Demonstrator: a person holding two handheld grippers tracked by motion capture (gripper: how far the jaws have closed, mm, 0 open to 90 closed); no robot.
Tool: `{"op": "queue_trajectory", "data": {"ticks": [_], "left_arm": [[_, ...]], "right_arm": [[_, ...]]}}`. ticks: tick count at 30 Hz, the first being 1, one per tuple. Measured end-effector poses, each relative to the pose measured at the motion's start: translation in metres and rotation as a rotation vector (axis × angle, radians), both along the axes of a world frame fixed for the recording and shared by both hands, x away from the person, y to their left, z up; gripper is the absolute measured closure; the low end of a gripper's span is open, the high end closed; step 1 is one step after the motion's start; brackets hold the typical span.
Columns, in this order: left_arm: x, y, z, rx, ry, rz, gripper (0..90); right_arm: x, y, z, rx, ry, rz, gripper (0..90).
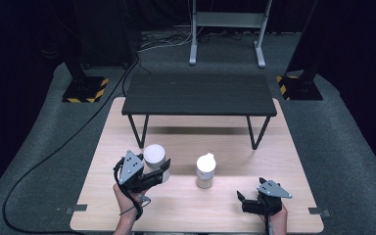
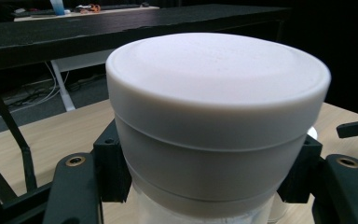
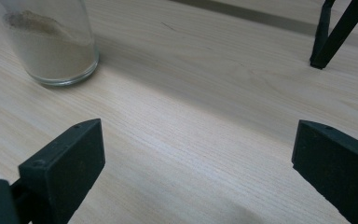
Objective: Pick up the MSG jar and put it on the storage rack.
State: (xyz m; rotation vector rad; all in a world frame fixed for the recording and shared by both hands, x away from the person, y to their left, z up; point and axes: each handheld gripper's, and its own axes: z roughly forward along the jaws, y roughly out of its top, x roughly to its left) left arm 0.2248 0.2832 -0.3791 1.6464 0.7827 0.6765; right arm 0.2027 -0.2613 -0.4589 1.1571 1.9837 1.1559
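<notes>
Near the worktop's (image 1: 107,196) left edge, left tongs (image 1: 162,172) are clamping a white-lidded jar (image 2: 216,121) that risks slipping on its smooth wall, while right tongs (image 1: 241,198) are resting apart.

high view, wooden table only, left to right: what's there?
left gripper shut on the white-lidded jar → jar with white cap → right gripper, open, holding nothing.
</notes>
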Motion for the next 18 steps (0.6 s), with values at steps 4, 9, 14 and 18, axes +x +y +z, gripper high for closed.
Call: {"op": "queue_trajectory", "data": {"ticks": [4, 9, 14, 18], "left_arm": [[0.002, -0.001, 0.002, 0.004, 0.000, -0.002, 35.0], [0.008, 0.003, 0.003, -0.029, 0.009, -0.020, 35.0], [0.010, 0.002, 0.006, -0.021, -0.001, -0.020, 35.0], [0.012, 0.001, 0.009, -0.014, -0.010, -0.022, 35.0]], "right_arm": [[0.000, 0.000, 0.000, 0.002, -0.001, 0.000, 1.7], [0.000, 0.000, 0.000, 0.000, -0.001, -0.001, 1.7], [0.000, 0.000, 0.000, -0.001, -0.001, -0.002, 1.7], [-0.001, 0.001, 0.000, 0.000, -0.003, -0.004, 1.7]]}}
